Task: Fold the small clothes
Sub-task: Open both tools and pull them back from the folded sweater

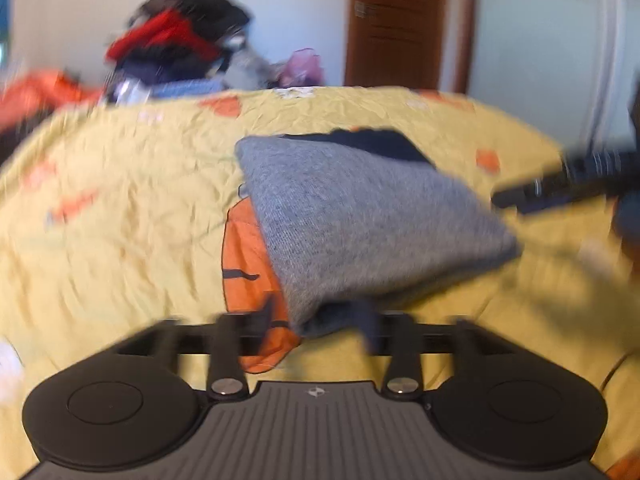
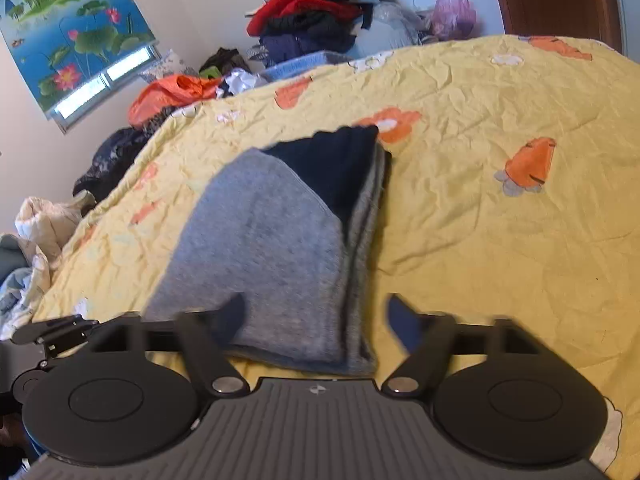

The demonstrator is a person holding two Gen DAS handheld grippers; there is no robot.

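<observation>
Grey garment [image 2: 272, 240] lies folded mid-bed [image 2: 500, 240], dark lining showing at far corner. Left gripper [image 1: 316, 320] and right gripper [image 2: 316, 316] both released, nothing pinched, near hem between spread fingers. Soft, light, limp knit; judged best taken at hem corners.

Folded garment [image 2: 280, 240] lies on the bedspread [image 2: 500, 220]; clothes pile [image 2: 316, 12] behind the bed.
</observation>
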